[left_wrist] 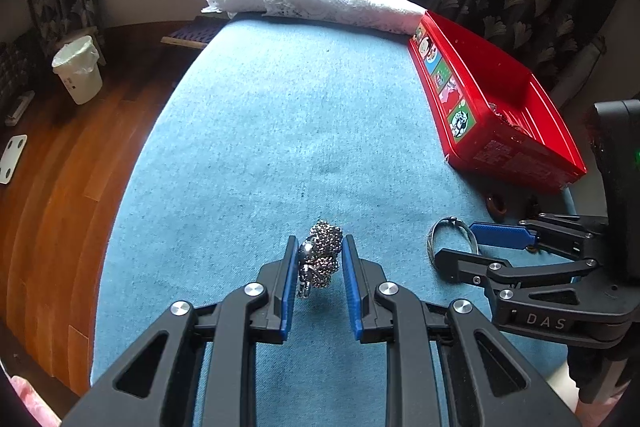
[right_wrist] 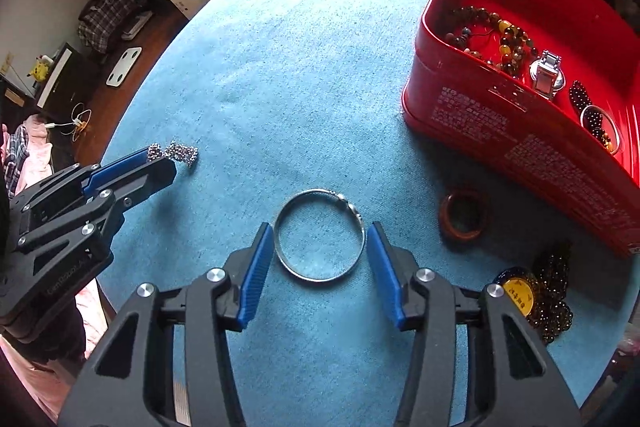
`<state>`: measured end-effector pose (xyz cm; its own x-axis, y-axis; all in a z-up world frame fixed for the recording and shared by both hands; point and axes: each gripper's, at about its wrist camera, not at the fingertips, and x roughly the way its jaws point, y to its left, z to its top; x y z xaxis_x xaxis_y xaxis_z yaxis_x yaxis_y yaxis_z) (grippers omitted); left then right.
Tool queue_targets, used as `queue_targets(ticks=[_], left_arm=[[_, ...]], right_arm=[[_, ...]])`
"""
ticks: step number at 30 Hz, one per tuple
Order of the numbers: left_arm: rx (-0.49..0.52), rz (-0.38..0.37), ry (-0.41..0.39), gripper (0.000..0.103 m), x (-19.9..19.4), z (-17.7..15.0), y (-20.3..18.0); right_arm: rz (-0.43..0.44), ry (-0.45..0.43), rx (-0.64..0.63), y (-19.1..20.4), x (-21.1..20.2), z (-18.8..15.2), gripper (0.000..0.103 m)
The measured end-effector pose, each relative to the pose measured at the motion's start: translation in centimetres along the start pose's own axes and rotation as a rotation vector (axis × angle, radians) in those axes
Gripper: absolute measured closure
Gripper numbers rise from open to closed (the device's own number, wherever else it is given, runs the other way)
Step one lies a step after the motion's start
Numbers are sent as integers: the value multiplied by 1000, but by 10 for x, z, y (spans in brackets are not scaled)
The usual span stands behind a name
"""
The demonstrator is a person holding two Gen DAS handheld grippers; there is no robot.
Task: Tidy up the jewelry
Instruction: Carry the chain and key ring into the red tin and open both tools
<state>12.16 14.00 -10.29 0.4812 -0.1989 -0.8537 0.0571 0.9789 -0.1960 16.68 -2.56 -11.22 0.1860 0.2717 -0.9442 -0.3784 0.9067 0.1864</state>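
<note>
A bunched silver bead chain [left_wrist: 322, 251] sits between the blue pads of my left gripper [left_wrist: 320, 243], which is shut on it just above the blue cloth. The right wrist view shows the same chain [right_wrist: 180, 151] at the tips of the left gripper [right_wrist: 162, 159]. A thin silver bangle [right_wrist: 320, 279] lies flat on the cloth between the pads of my right gripper [right_wrist: 320, 225]. Those pads stand close beside the bangle's rim without pressing on it, so this gripper is open. In the left wrist view the right gripper [left_wrist: 456, 241] straddles the bangle [left_wrist: 434, 235].
A red tin box [right_wrist: 480, 119] at the right holds bead bracelets and a watch [right_wrist: 546, 71]. A brown ring [right_wrist: 464, 219] and a dark bead string with a yellow disc [right_wrist: 516, 295] lie near it. Folded white lace [left_wrist: 312, 3] lies at the far edge. A bin [left_wrist: 78, 71] stands on the floor.
</note>
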Motion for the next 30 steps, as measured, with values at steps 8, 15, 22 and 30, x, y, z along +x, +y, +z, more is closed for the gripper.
queue_targets(ticks=[8, 15, 22, 30], left_arm=[[-1, -1, 5, 81, 0, 1, -3], [16, -16, -6, 81, -6, 3, -15], [55, -61, -37, 81, -17, 14, -44], [131, -150, -106, 81, -35, 46, -99]], right_arm=[[-17, -12, -2, 5, 0, -3, 58], [-12, -42, 33, -9, -17, -11, 58], [-17, -111, 89, -40, -55, -25, 58], [-48, -229, 143, -84, -114, -35, 58]])
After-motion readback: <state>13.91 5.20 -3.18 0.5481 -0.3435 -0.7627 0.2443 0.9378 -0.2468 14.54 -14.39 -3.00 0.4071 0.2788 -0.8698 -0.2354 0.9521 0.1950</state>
